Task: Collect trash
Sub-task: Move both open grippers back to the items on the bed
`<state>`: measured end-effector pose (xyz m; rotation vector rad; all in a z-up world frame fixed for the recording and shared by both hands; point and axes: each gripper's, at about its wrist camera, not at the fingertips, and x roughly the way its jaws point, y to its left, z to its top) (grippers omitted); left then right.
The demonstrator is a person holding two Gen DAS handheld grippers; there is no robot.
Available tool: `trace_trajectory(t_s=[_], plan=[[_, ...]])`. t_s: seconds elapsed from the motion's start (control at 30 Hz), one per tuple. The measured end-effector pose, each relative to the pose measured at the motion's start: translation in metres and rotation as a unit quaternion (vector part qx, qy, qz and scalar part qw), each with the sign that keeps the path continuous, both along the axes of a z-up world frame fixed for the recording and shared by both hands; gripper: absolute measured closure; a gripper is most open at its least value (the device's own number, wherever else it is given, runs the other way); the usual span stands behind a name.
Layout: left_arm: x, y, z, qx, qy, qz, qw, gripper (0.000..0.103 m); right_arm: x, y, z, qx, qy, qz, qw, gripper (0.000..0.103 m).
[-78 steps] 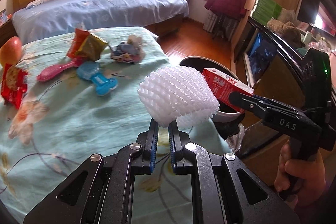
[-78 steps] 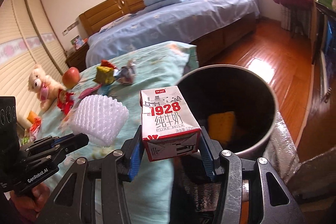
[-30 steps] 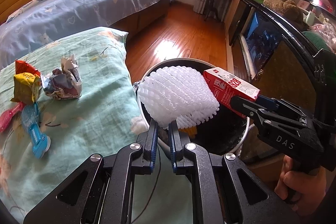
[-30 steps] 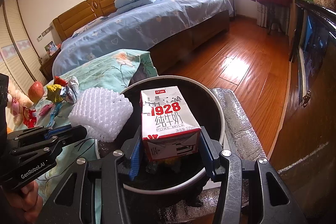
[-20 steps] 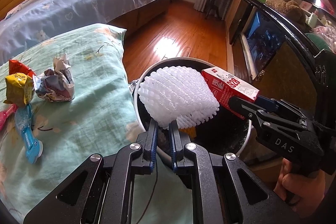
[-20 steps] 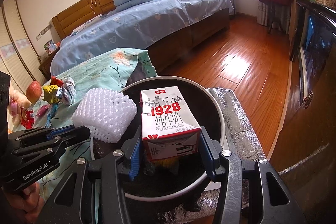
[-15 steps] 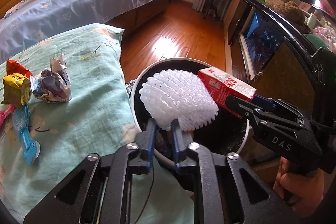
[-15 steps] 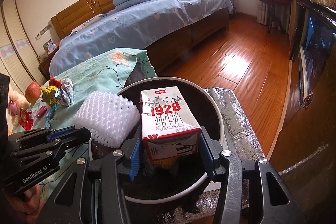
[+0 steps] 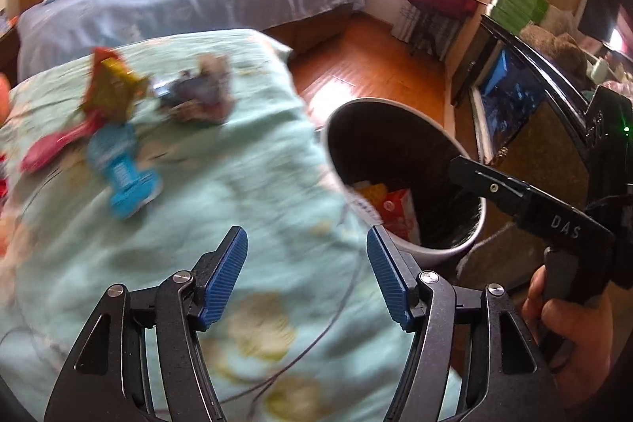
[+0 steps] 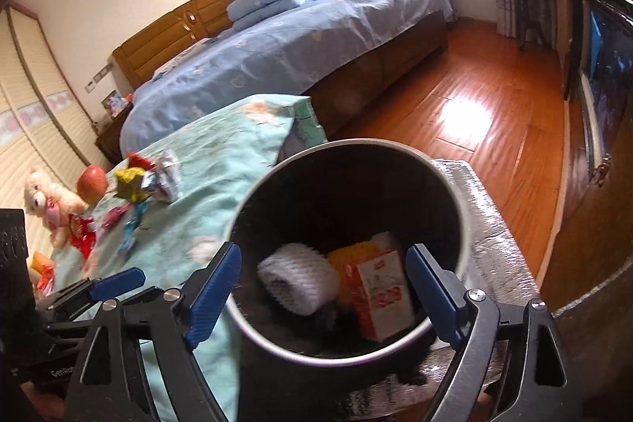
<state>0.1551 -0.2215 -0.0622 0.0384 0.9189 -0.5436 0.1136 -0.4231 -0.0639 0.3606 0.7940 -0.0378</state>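
The round dark trash bin (image 10: 459, 200) stands at the edge of the green-covered bed; it also shows in the left wrist view (image 9: 455, 250). Inside it lie the white foam net (image 10: 298, 279), the red and white milk carton (image 10: 379, 293) and a yellow item (image 10: 350, 252). My right gripper (image 10: 322, 283) is open and empty over the bin. My left gripper (image 9: 306, 271) is open and empty over the bed cover, left of the bin. A crumpled wrapper (image 9: 198, 91) and a yellow-red snack bag (image 9: 112, 87) lie on the cover.
A pink toy (image 9: 47, 149) and a blue toy (image 9: 124, 171) lie on the cover (image 9: 198, 244) by the wrappers. An apple (image 10: 91, 182) and a teddy bear (image 10: 47, 204) sit further back. A blue bed (image 10: 296, 42), wooden floor (image 10: 474, 117) and dark cabinet (image 9: 526, 93) surround the bin.
Both grippers opened. The foam net and the milk carton dropped into the bin. My left gripper swung left, back over the bed cover.
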Motion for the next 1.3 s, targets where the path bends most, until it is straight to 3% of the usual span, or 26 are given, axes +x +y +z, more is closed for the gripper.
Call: trace_trajectory(t_s=[0.57,1.3], plan=[[-0.005,0.115,-0.011,-0.007,0.002,0.113,0.9936,0.038,0.016,0.098,0.003,-0.005,0.000,0.089,0.996,0.016],[0.008,0.218,-0.022,0.000,0.005,0.214,0.9769,0.038,0.050,0.185,-0.004,-0.019,0.013,0.168,0.985,0.016]])
